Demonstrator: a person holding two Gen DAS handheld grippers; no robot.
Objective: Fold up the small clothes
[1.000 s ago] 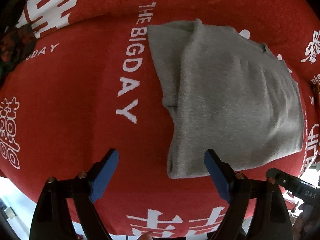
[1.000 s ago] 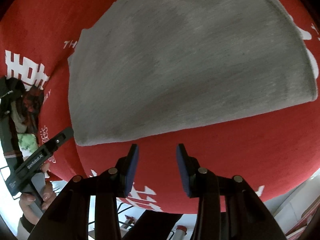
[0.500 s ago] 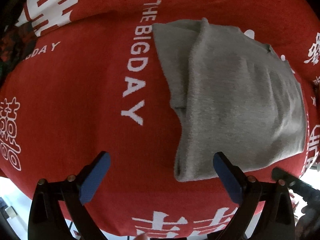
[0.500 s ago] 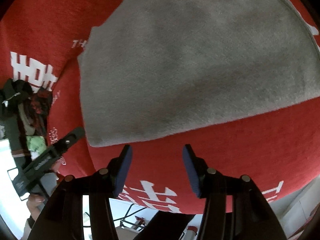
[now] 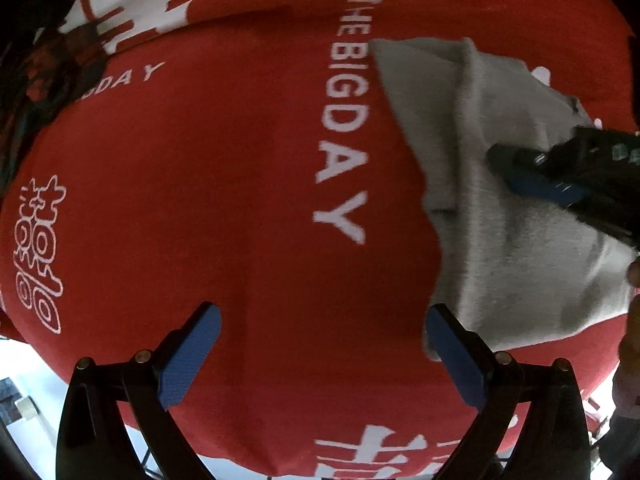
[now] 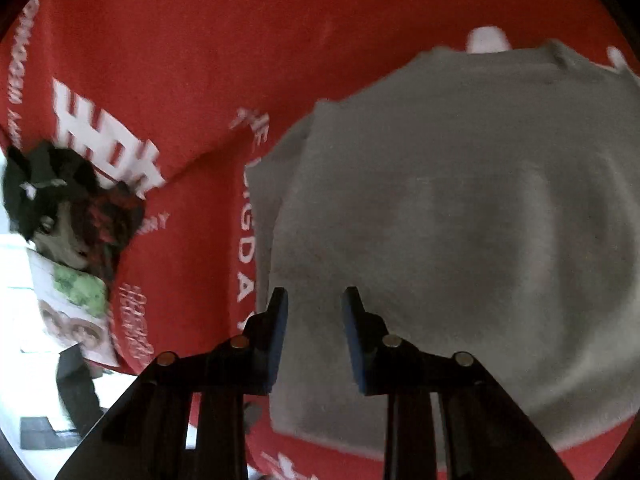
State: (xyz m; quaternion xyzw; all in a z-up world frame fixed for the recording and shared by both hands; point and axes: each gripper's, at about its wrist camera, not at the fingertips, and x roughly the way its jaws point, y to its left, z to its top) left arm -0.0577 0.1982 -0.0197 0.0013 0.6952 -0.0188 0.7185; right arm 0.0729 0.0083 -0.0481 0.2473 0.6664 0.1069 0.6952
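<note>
A folded grey garment (image 5: 516, 216) lies on the red printed cloth (image 5: 224, 184) covering the table, at the right in the left wrist view. It fills the right half of the right wrist view (image 6: 460, 232). My left gripper (image 5: 320, 352) is wide open and empty over bare red cloth, its right finger next to the garment's near left corner. My right gripper (image 6: 314, 332) is partly open and empty, over the garment's left part. It also shows in the left wrist view (image 5: 536, 176), reaching in from the right above the garment.
A pile of dark and patterned clothes (image 6: 68, 216) sits at the table's left edge, with a green and white printed piece (image 6: 76, 296) below it. The same pile shows at far left in the left wrist view (image 5: 36, 80). The table's near edge runs along the bottom.
My right gripper has moved forward from the near edge to over the grey garment. My left gripper has opened wider and shifted left, away from the garment.
</note>
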